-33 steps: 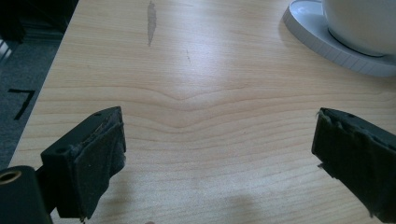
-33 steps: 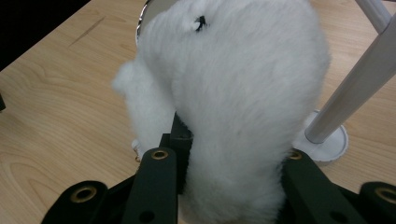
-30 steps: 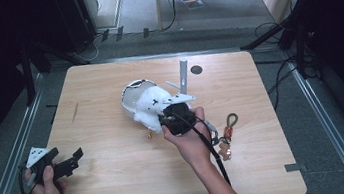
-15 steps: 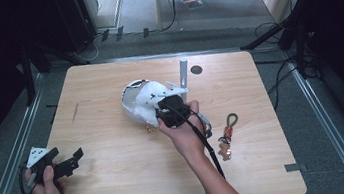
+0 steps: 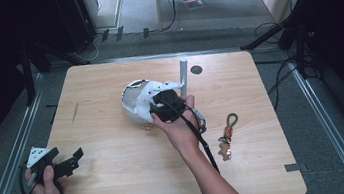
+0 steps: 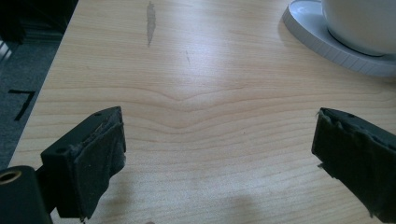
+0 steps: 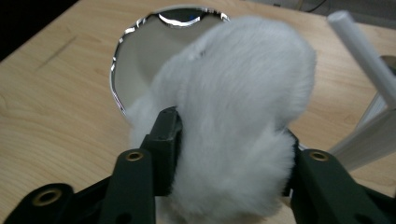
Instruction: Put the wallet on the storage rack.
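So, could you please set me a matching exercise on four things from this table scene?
Things:
1. fluffy pad
2. left gripper
3. keychain
4. mirror

States:
A. lying alone on the wood, right of the right hand
B. clamped between black jaws
C. open over bare wood
D. round, shiny-rimmed, behind the white fluff

Pairs: 1-B, 2-C, 3-A, 4-D
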Demonstrator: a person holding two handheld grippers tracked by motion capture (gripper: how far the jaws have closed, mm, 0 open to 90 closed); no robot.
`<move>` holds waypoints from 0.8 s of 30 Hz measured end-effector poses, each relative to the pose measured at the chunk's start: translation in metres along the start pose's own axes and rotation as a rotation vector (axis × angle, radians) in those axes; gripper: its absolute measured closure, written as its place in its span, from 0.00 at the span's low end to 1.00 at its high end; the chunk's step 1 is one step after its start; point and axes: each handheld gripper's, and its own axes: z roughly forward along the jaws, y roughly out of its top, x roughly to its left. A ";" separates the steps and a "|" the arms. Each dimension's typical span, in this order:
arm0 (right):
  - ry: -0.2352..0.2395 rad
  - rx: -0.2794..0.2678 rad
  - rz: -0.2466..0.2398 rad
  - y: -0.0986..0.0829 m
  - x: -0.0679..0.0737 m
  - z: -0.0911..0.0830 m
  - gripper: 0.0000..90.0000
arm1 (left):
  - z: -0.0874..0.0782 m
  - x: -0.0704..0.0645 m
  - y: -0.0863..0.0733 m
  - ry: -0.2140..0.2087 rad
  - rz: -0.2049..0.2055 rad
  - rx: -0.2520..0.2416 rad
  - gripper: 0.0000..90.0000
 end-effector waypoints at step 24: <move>0.064 -0.087 0.013 0.015 0.004 -0.004 0.79 | 0.000 0.000 0.000 0.000 0.000 0.005 0.04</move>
